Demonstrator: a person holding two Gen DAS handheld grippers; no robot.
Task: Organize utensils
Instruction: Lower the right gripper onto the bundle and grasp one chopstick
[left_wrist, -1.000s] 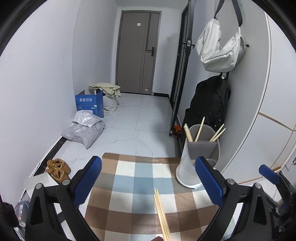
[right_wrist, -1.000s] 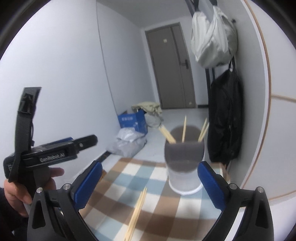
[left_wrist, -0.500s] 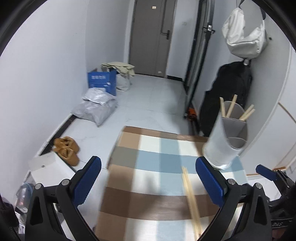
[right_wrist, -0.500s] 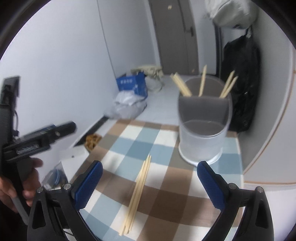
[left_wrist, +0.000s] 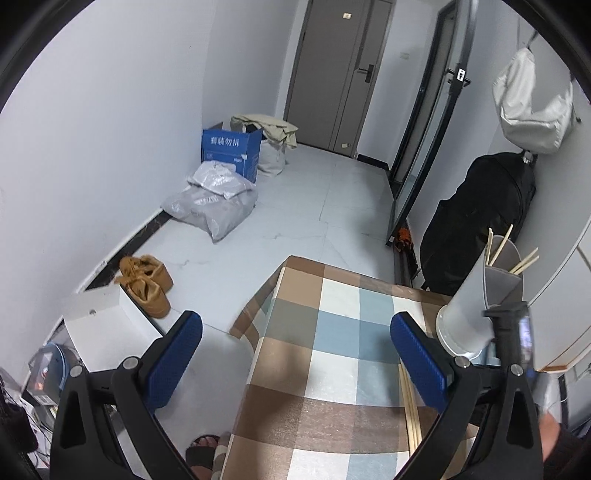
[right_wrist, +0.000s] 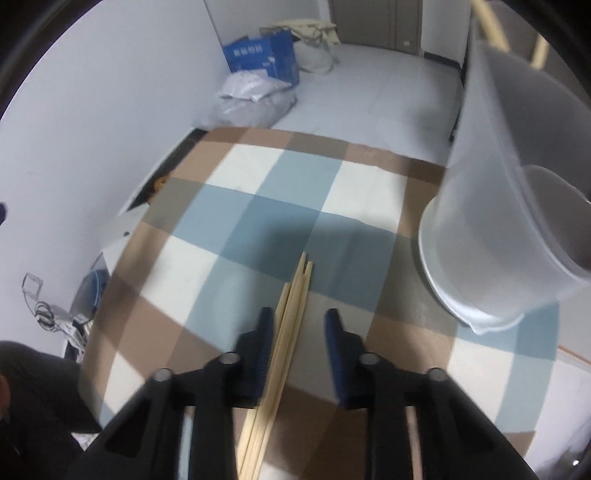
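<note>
A bundle of wooden chopsticks (right_wrist: 286, 332) lies on the checked tablecloth (right_wrist: 229, 206). My right gripper (right_wrist: 299, 319) is low over them, its jaws partly closed with the chopsticks between the blue pads, not clamped. A translucent grey utensil holder (right_wrist: 509, 206) with several chopsticks in it stands at the right. In the left wrist view my left gripper (left_wrist: 295, 332) is open and empty above the table's left edge; the holder (left_wrist: 476, 295) and the chopsticks (left_wrist: 410, 406) sit to its right.
The table's left edge drops to a tiled floor with a white box (left_wrist: 107, 325), brown shoes (left_wrist: 147, 277), grey bags (left_wrist: 214, 206) and a blue carton (left_wrist: 232, 147). A black backpack (left_wrist: 480, 221) hangs behind the holder. The right gripper's handle (left_wrist: 513, 343) shows by the holder.
The right gripper has dropped down over the loose chopsticks and its jaws have narrowed around them. The left gripper has risen and swung left, still open.
</note>
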